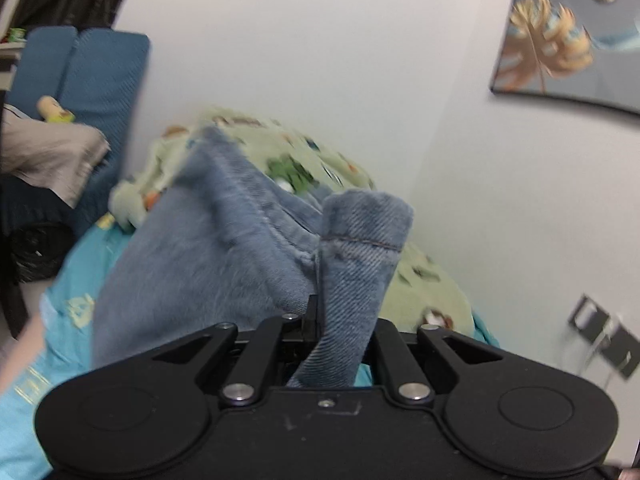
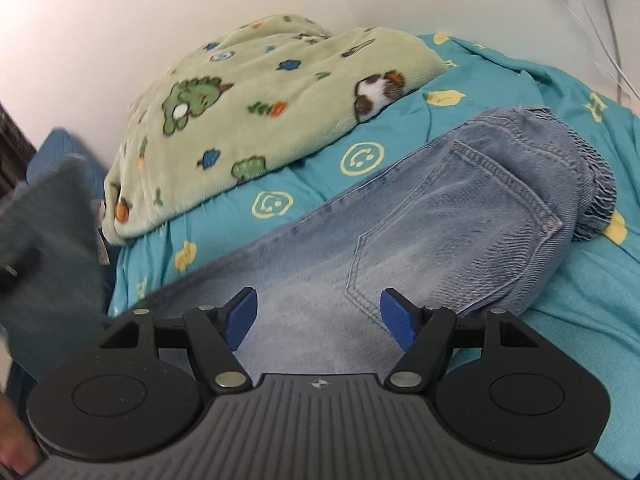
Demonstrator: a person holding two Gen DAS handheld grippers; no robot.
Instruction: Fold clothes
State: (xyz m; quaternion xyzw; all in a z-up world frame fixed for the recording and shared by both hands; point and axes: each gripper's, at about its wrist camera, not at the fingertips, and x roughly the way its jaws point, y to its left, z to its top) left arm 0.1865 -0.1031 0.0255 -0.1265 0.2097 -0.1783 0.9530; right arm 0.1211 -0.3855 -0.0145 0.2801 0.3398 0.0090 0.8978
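Observation:
A pair of light blue jeans (image 2: 460, 216) lies across the teal bed sheet (image 2: 500, 80), back pocket up, elastic waistband at the right. My right gripper (image 2: 318, 316) is open, its blue pads (image 2: 400, 320) just above the jeans' leg, holding nothing. My left gripper (image 1: 320, 312) is shut on a leg hem of the jeans (image 1: 356, 264) and holds it lifted above the bed; the denim drapes down to the left and hides the fingertips.
A green fleece blanket with animal prints (image 2: 248, 120) is bunched at the head of the bed against the white wall. A blue cushion (image 1: 100, 76) and other clothes (image 1: 52, 156) lie at the left. A picture (image 1: 568, 40) hangs on the wall; wall sockets (image 1: 604, 336) at right.

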